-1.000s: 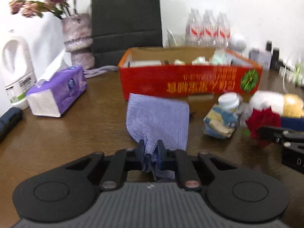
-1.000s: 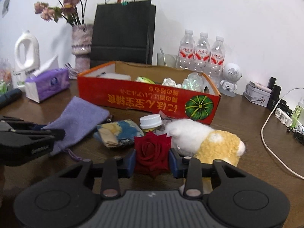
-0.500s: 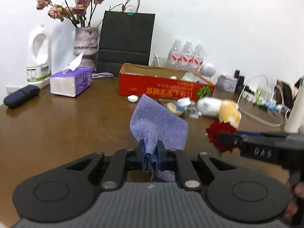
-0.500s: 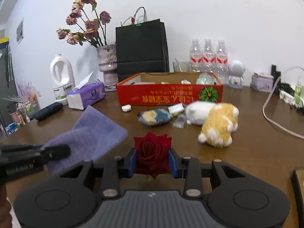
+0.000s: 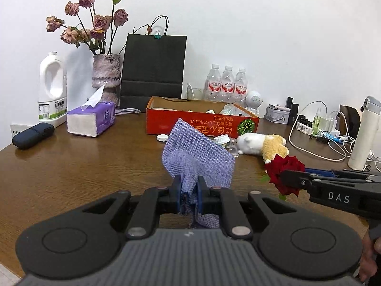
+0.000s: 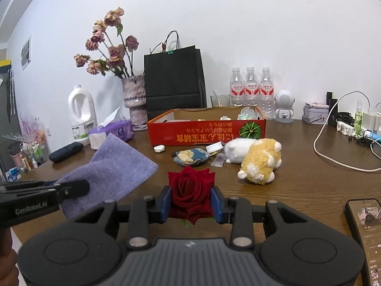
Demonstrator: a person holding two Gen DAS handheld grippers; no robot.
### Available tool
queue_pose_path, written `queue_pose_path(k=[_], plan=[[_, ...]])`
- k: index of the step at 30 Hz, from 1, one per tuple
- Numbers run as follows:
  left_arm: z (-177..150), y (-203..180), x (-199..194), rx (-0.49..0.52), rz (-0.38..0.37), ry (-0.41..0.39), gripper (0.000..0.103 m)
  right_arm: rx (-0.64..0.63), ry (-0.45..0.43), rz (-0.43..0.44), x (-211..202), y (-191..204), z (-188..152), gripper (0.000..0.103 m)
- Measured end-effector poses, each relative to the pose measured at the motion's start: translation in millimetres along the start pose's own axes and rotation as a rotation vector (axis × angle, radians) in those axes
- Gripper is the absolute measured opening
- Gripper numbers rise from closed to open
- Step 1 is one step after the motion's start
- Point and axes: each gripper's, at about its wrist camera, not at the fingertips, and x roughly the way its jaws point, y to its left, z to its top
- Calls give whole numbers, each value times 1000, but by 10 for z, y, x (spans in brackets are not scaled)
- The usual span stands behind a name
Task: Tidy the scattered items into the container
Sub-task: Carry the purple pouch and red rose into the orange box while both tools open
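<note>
My left gripper (image 5: 188,191) is shut on a purple woven pouch (image 5: 197,157) that stands up off the table in front of it. My right gripper (image 6: 191,201) is shut on a red rose (image 6: 191,188), also seen at the right of the left wrist view as the rose (image 5: 284,166). Both are held above the wooden table (image 5: 83,166), well back from the red cardboard box (image 6: 207,131), which holds several small items. In front of the box lie a white and yellow plush toy (image 6: 254,157), a blue and yellow pouch (image 6: 193,156), a white-capped jar (image 6: 214,147) and a small white case (image 6: 159,148).
Along the wall stand a black paper bag (image 5: 153,71), a vase of dried flowers (image 5: 106,76), a white jug (image 5: 52,90), a purple tissue pack (image 5: 91,120), three water bottles (image 6: 250,88) and a small white robot figure (image 6: 284,106). Cables and chargers (image 6: 345,128) fill the right; a phone (image 6: 366,226) lies near the front edge.
Both grippers have pulled back from the box, carrying the pouch and the rose with them and lifting slightly. The box and scattered items now look farther away.
</note>
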Motion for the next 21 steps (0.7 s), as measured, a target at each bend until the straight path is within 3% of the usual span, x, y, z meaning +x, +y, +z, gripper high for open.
queue_pose_path(k=[4, 7, 10, 12, 14, 16, 18, 21], plan=[[227, 123, 198, -55, -39, -3, 13, 8, -8, -3, 89, -69, 94, 34], [684, 244, 509, -89, -65, -20, 13, 19, -31, 6, 233, -175, 373, 34], [1284, 374, 1074, -101, -83, 25, 13, 22, -78, 33, 471, -327, 831, 34], [1636, 505, 1599, -155, -114, 104, 13, 9, -77, 41, 747, -435, 1203, 34], [1905, 637, 2216, -236, -129, 242, 13, -10, -46, 50, 1082, -541, 1521, 34], [2069, 722, 2773, -268, -100, 358, 13, -14, 26, 72, 1529, -694, 1834, 34], [2170, 756, 3207, -231, -41, 422, 13, 11, 102, 66, 1975, -841, 2093, 34], [2202, 701, 3807, -75, -45, 548, 14, 27, 259, 57, 2697, -998, 2325, 34]])
